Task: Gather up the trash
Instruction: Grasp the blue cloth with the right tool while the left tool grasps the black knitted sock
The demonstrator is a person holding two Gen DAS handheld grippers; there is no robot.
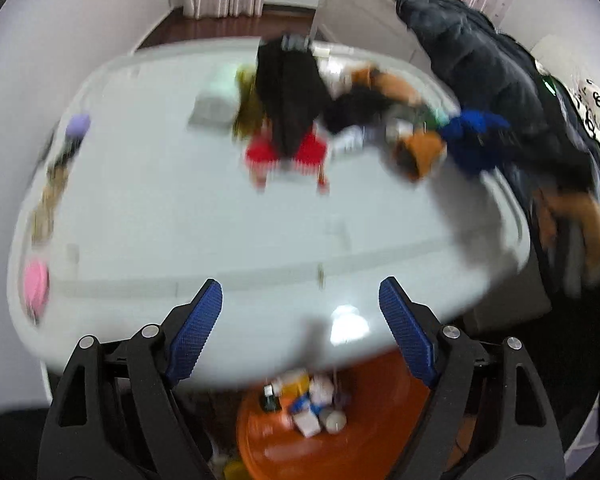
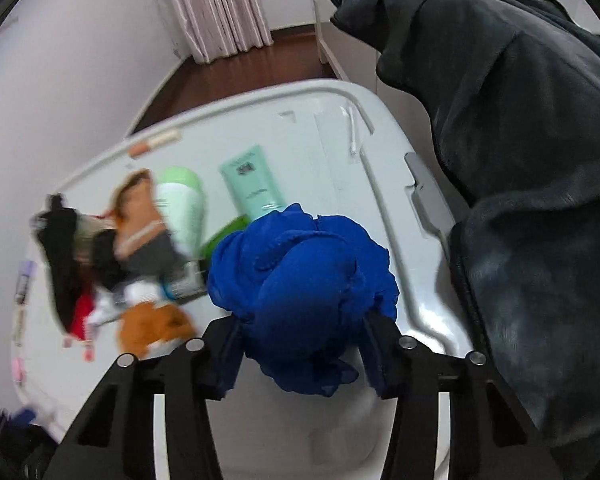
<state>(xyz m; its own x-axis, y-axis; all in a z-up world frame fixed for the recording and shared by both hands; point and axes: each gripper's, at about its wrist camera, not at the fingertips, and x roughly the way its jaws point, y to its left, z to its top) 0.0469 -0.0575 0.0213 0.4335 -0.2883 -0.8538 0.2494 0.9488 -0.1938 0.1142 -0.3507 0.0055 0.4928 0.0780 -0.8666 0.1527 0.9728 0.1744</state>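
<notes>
right gripper [image 2: 300, 344] pinches a crumpled blue cloth [image 2: 300, 280], no clear long axis; left gripper [image 1: 300, 320] spread, empty, table [image 1: 180, 220] toward twelve o'clock.

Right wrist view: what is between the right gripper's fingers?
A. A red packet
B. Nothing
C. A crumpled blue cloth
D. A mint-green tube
C. The crumpled blue cloth bulges up between the two black fingers of the right gripper, which close on it from both sides, while the mint-green tube lies apart on the white table.
</notes>
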